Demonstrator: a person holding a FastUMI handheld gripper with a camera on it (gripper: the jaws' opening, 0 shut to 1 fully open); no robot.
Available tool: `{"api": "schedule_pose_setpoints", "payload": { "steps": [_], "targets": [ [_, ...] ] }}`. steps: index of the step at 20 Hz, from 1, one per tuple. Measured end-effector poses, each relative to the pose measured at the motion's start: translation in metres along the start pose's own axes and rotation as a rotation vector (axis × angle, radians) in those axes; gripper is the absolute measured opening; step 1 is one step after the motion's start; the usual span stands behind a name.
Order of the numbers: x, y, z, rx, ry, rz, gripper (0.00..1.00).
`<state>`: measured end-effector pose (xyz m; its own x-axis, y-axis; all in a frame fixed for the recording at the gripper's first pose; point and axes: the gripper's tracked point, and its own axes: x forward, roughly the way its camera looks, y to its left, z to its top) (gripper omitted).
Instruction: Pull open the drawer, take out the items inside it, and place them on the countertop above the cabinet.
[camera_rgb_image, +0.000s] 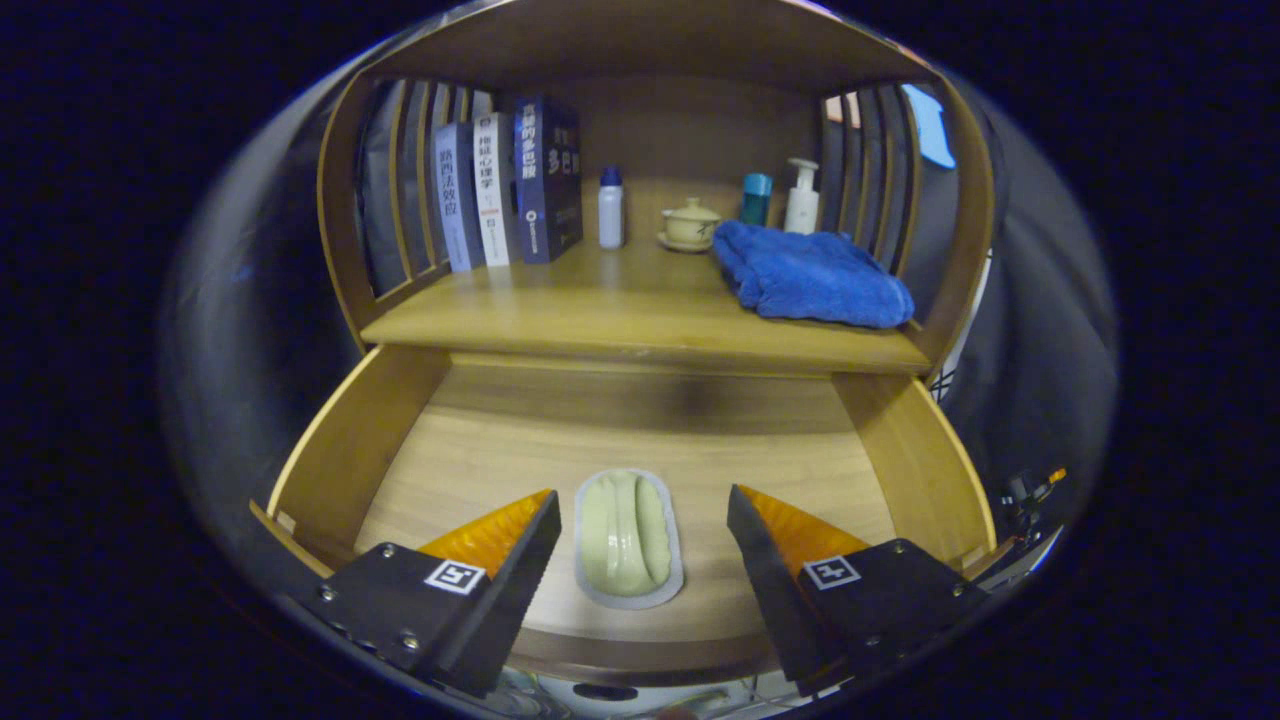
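A pale green packet (627, 538) with a clear sealed rim is seen lying flat in the open drawer (350, 450). The gripper (643, 520) is held over it, fingers spread wide, untouching.

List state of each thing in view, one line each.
drawer: pulled open
pale green packet: lying flat in the drawer, between the fingers, untouched
gripper: open, fingers either side of the packet
blue towel: folded, on the countertop
books: upright, at the countertop's back
white bottle: upright, capped
lidded cup: lid on, on saucer
pump bottle: upright
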<state>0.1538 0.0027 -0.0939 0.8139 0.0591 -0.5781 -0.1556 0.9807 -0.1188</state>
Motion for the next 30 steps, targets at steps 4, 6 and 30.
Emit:
{"api": "schedule_pose_setpoints", "payload": {
  "steps": [4, 6, 30],
  "targets": [
    [0.021, -0.001, -0.013, 0.013, 0.101, -0.008, 0.99],
    [0.028, -0.005, -0.022, 0.006, 0.150, -0.019, 0.89],
    [-0.124, 0.027, 0.062, 0.118, -0.374, 0.270, 0.15]
  ]
}}
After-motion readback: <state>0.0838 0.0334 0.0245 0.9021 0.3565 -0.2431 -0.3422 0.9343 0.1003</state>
